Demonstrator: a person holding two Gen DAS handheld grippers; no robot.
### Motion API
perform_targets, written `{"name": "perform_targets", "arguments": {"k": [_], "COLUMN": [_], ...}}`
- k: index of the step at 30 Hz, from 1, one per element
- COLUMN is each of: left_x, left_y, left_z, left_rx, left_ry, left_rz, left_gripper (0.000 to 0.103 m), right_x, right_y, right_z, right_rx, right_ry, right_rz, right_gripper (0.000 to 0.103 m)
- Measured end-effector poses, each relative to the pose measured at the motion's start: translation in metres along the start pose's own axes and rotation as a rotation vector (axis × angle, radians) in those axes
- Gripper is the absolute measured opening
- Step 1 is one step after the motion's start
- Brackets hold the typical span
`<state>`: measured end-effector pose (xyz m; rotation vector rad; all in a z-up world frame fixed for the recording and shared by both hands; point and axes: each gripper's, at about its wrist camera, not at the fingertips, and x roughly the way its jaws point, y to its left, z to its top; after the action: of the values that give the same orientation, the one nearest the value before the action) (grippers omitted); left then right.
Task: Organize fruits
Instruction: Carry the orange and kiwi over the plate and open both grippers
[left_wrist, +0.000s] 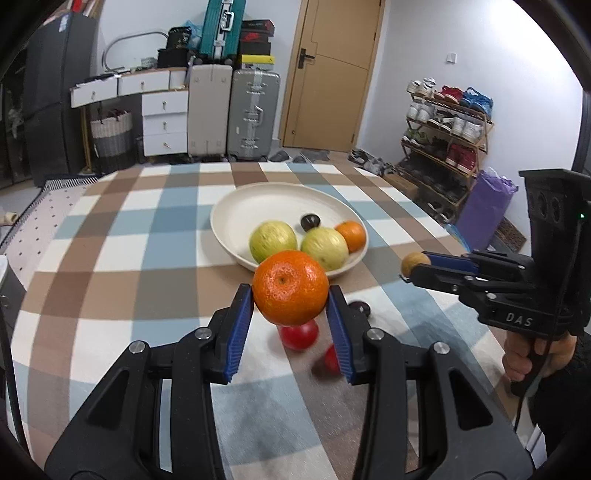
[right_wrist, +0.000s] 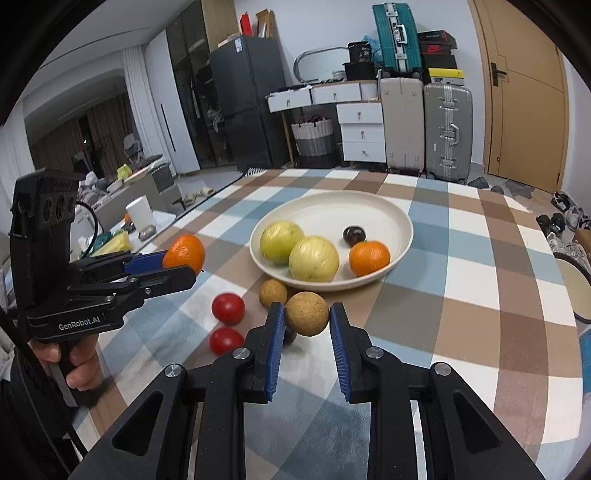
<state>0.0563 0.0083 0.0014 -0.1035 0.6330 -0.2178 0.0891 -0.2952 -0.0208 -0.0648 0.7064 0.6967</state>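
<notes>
My left gripper (left_wrist: 290, 301) is shut on an orange (left_wrist: 290, 287), held above the checked tablecloth just short of the cream plate (left_wrist: 236, 218). My right gripper (right_wrist: 307, 320) is shut on a small tan round fruit (right_wrist: 307, 314), also raised near the plate (right_wrist: 402, 221). On the plate lie two yellow-green fruits (right_wrist: 281, 242) (right_wrist: 314, 258), another orange (right_wrist: 369, 257) and a dark chestnut-like fruit (right_wrist: 354, 235). On the cloth before the plate sit two red tomatoes (right_wrist: 228, 308) (right_wrist: 225, 340), another tan fruit (right_wrist: 272, 292) and a dark fruit (left_wrist: 360, 307), partly hidden.
The table's checked cloth (left_wrist: 147, 229) spreads wide to the left and behind the plate. Beyond the far edge stand suitcases (left_wrist: 253, 114), white drawers (left_wrist: 164, 122) and a shoe rack (left_wrist: 447, 125). A hand (right_wrist: 74, 354) grips the left tool's handle.
</notes>
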Motion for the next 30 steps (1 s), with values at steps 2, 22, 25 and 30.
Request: {"name": "perform_targets", "arguments": {"k": [2,22,25,30], "left_x": [0.003,0.051,0.06,0.078], "left_y": [0.003,0.026,0.03,0.036], "left_z": [0.006,0.055,0.06,0.066], "left_rx": [-0.007,-0.054,-0.052,-0.049], "left_ry": [-0.007,-0.037,-0.035,-0.024], "left_rz": [0.008,0.069,0.072,0.08], "left_gripper": [0.038,0.038,0.038,0.038], "right_x": [-0.001,0.023,0.028,0.037], "right_y": [-0.002,-0.023,-0.025,-0.03], "right_z": [0.005,0.041,0.043,0.049], "right_rx": [0.011,0.067,0.074,0.088], "right_ry": [-0.018,-0.095,-0.097,-0.103], "right_rz": [0.001,-0.035,-0.029,-0.034], "right_gripper": [0.026,0.026,0.026,0.026]}}
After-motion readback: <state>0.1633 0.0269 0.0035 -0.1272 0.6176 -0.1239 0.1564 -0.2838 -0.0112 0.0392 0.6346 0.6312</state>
